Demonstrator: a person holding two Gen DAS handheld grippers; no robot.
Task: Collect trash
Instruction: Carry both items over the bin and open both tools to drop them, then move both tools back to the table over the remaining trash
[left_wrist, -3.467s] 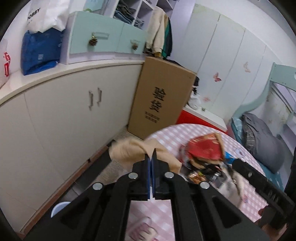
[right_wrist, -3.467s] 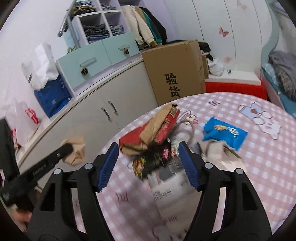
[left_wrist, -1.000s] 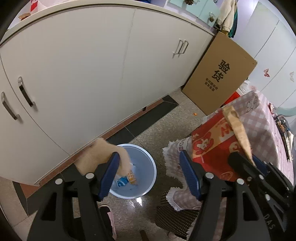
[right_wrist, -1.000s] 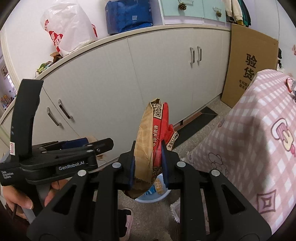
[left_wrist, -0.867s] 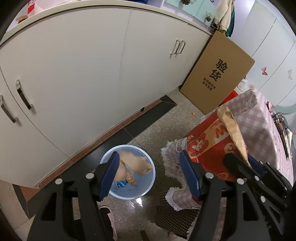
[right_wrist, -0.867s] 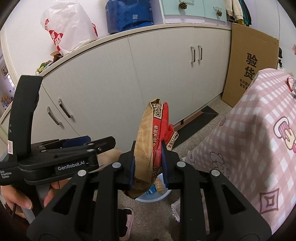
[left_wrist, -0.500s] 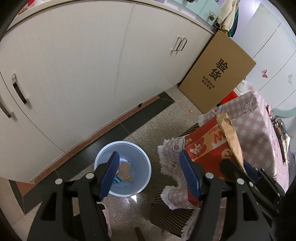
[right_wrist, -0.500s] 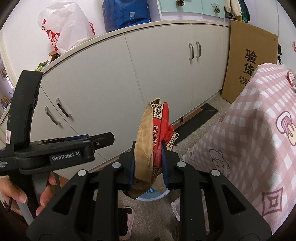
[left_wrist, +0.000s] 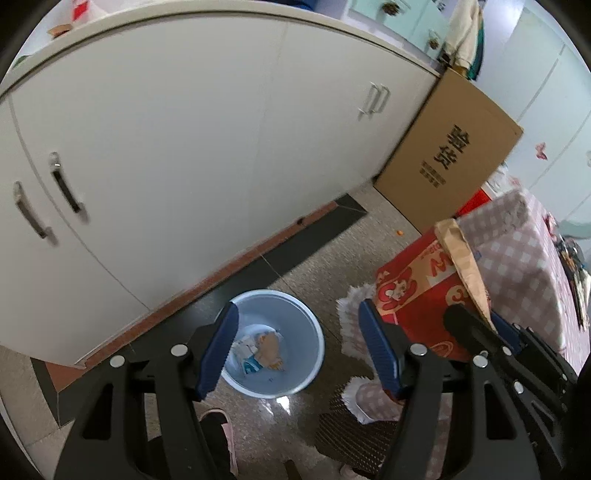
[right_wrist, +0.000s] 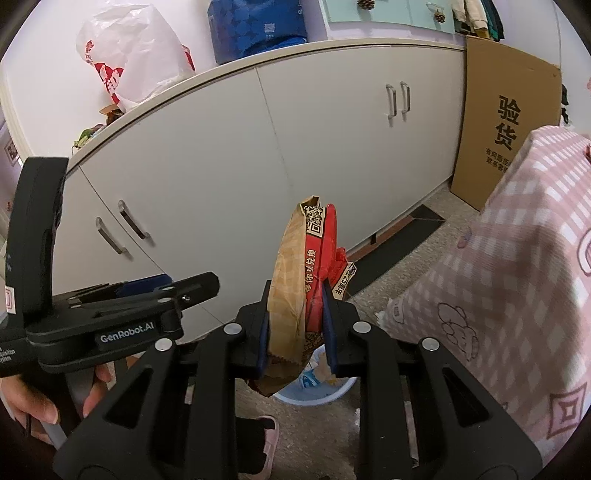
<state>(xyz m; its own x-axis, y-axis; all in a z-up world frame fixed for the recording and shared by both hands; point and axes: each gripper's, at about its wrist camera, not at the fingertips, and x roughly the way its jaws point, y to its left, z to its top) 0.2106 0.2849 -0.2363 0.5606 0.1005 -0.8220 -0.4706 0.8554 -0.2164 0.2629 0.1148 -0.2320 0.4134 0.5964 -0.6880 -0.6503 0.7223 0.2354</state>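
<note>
A light blue bin (left_wrist: 295, 382) stands on the floor below my left gripper (left_wrist: 299, 350), which is open and empty. Inside the bin lie a crumpled brown paper (left_wrist: 269, 345) and wrappers. My right gripper (right_wrist: 295, 332) is shut on a red and brown snack bag (right_wrist: 306, 280), held upright just above the bin (right_wrist: 314, 397). The bag also shows in the left wrist view (left_wrist: 424, 295), right of the bin. The left gripper shows in the right wrist view (right_wrist: 162, 295), to the left of the bag.
White cabinets (left_wrist: 184, 147) run behind the bin. A big cardboard box (left_wrist: 447, 162) leans at their right end. A table with a pink checked cloth (right_wrist: 517, 277) stands to the right. A pink slipper (right_wrist: 266, 439) is on the floor near the bin.
The brown paper left my open left gripper and fell into the bin. Earlier, the right gripper took the snack bag from the table and brought it over the bin.
</note>
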